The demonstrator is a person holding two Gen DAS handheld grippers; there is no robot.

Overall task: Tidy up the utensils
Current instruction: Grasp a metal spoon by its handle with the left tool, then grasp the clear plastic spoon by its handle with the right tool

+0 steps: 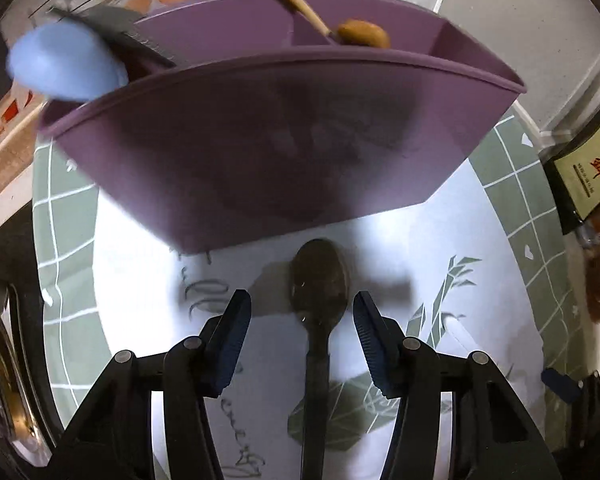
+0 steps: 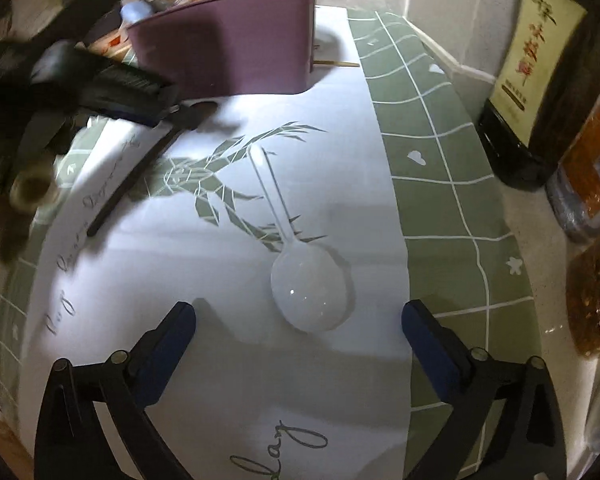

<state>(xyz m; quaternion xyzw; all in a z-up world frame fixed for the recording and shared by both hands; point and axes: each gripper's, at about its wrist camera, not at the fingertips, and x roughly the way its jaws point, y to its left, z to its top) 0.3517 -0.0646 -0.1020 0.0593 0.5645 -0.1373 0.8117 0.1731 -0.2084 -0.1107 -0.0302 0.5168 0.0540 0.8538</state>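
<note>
Left gripper (image 1: 302, 316), half-open, straddles the dark spoon (image 1: 318, 300) lying before the purple caddy (image 1: 260, 140), ready to grip; right gripper (image 2: 299, 318), wide and empty, hovers over the clear spoon (image 2: 310, 292) on the mat (image 2: 440, 168).

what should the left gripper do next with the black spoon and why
Probably lower and close the left gripper on the black spoon: its neck lies between the open pads, untouched, flat on the mat just before the purple organizer.
</note>
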